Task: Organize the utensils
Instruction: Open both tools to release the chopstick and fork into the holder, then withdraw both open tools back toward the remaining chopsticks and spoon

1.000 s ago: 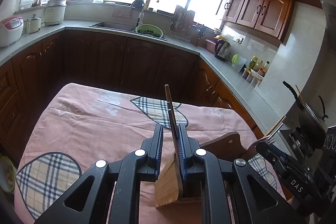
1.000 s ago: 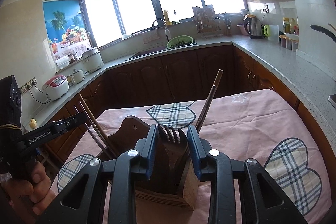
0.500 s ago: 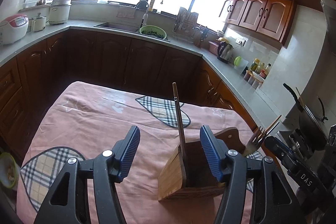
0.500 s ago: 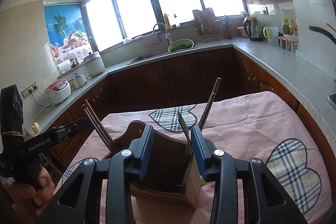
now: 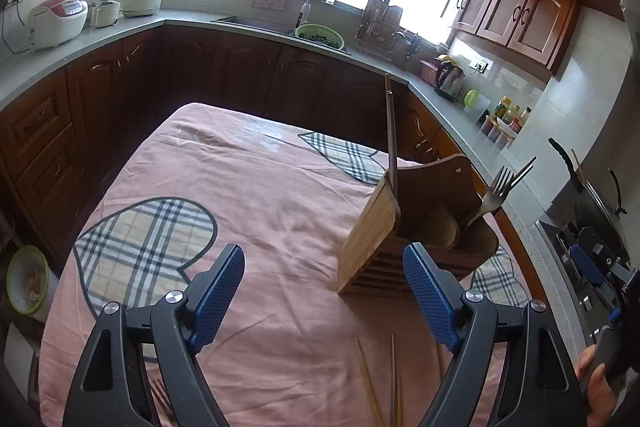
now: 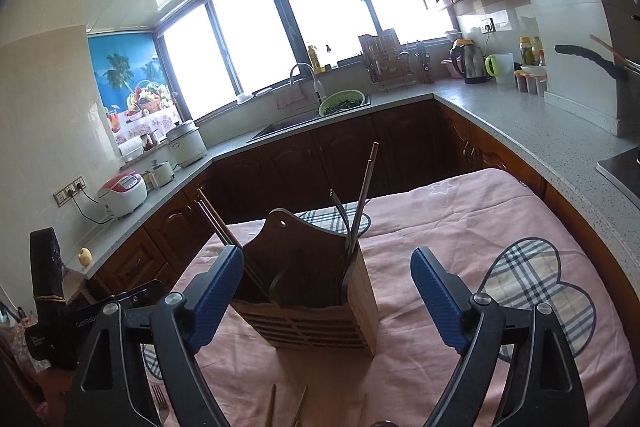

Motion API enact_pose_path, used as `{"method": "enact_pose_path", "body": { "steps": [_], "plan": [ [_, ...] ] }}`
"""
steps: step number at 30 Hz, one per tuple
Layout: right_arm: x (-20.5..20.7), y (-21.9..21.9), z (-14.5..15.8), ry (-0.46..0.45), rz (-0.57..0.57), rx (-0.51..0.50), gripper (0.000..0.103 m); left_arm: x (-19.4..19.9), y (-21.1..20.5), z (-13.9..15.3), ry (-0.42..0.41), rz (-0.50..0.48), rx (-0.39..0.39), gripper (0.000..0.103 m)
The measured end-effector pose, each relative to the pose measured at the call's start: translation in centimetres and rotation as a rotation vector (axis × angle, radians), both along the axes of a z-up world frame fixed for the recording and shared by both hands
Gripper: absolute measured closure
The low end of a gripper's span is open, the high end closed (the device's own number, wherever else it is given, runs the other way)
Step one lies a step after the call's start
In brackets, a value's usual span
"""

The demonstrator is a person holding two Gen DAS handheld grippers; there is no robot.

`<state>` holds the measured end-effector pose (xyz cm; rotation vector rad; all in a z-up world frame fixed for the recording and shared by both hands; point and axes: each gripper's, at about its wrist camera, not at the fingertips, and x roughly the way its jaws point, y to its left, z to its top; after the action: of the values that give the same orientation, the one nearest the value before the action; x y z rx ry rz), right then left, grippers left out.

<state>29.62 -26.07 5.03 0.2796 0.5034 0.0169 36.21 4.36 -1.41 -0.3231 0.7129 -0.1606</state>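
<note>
The left gripper had its jaws opening wide, nothing between its blue pads, and it hung over the pink cloth that covered the table, short of the wooden utensil holder. The right gripper was likewise opening, its jaws standing to either side of the holder in that view but pressing on nothing. The holder stood upright on the cloth toward the table's right edge as the left camera saw it. A pair of dark chopsticks leaned up out of its left compartment, and a fork, tines up, rose from the right compartment with more chopsticks behind it. On the near part of the cloth, between the left gripper's fingers, several loose chopsticks lay flat, and the tines of another fork showed near the left finger, at the front edge. A hand gripped the right tool's handle at the lower right corner of the left view. Beyond the table ran a grey countertop with a kettle, and a green colander sat at the sink.
</note>
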Motion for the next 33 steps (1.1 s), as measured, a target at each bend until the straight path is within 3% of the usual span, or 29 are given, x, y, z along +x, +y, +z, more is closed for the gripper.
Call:
{"method": "enact_pose_path", "body": {
  "steps": [14, 22, 33],
  "plan": [
    [-7.8, 1.2, -2.6, 0.079, -0.001, 0.008, 0.015, -8.8, 1.3, -0.4, 0.074, -0.019, -0.010, 0.021],
    [-10.5, 2.3, -5.5, 0.150, 0.023, 0.011, 0.003, -11.0, 0.7, -1.2, 0.105, -0.034, 0.012, 0.021],
    [-12.6, 3.0, -7.5, 0.202, 0.017, -0.011, 0.003, -11.4, -0.1, -2.7, 0.160, -0.041, 0.030, 0.021]
  ]
}}
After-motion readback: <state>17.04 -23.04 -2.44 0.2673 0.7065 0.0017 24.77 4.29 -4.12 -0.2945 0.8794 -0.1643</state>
